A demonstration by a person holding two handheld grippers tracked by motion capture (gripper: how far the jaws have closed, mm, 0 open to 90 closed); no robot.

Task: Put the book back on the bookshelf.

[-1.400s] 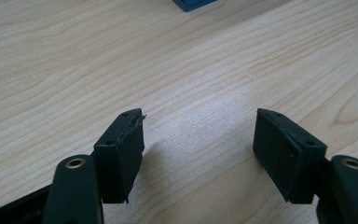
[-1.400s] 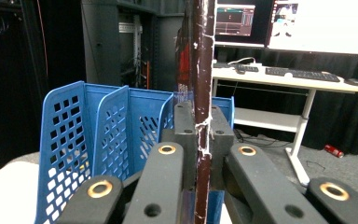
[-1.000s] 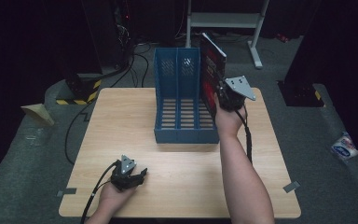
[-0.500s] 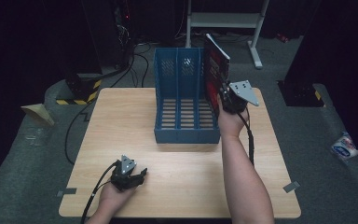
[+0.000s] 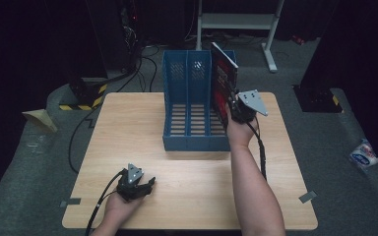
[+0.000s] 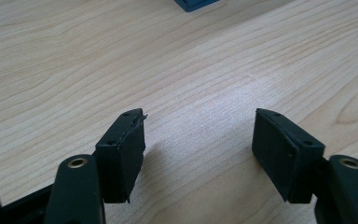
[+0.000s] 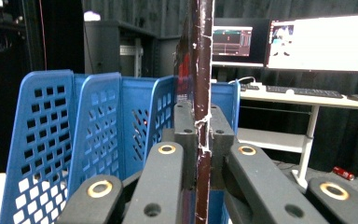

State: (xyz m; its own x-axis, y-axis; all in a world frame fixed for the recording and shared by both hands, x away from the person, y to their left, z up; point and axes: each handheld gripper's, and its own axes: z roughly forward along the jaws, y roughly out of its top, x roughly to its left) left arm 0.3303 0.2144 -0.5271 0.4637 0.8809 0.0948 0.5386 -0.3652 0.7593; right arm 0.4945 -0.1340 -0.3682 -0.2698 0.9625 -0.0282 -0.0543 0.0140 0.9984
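Since a second ago the right gripper [image 5: 237, 105] has carried the book [image 5: 223, 83] a little lower and nearer the front of the blue file rack [image 5: 187, 105], while the left gripper [image 5: 137, 186] has stayed where it was. The book stands upright, slightly tilted, at the rack's right-hand compartment, its top edge rising above the rack's walls and its lower part hidden behind the hand. In the right gripper view the jaws are clamped narrowly on the book's worn dark edge [image 7: 200, 93], one pad on each side, with the rack's blue perforated dividers [image 7: 93, 130] to the left of it. The rack sits toward the far edge of the tabletop [image 5: 128, 128], about midway across. The left gripper rests on the tabletop near the near-left corner, well apart from the rack; in the left gripper view its jaws stand wide apart over bare wood [image 6: 200, 93] with nothing between them.
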